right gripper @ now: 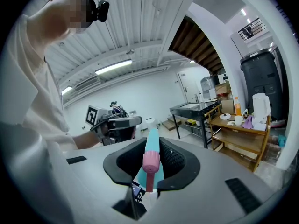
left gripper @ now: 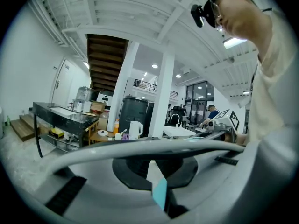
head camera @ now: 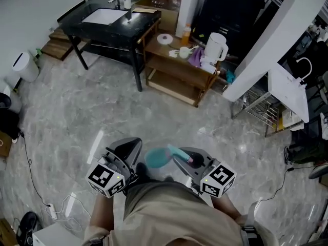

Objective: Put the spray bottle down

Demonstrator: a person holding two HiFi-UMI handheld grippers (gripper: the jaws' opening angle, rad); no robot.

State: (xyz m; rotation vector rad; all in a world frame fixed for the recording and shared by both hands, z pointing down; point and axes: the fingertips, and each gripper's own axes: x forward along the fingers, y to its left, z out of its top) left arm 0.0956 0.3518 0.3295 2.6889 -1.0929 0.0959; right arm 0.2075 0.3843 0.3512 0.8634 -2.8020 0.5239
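The spray bottle [head camera: 158, 158] is teal with a pink nozzle; it hangs over the floor close in front of the person's body. My right gripper [head camera: 187, 157] is shut on it near the neck. In the right gripper view the bottle's head [right gripper: 152, 148] stands between the black pads [right gripper: 174, 161], nozzle pointing back at the camera. My left gripper [head camera: 130, 147] is beside it on the left, apart from the bottle. In the left gripper view its jaws [left gripper: 154, 169] stand apart with nothing between them.
Ahead stands a black table with a sink [head camera: 110, 17]. Right of it is a wooden shelf cart [head camera: 174, 60] carrying a white kettle [head camera: 215, 47] and cups. A wire rack [head camera: 264, 111] stands at the right. A white bin [head camera: 23, 65] and cables [head camera: 36, 183] are at the left, on the marble floor.
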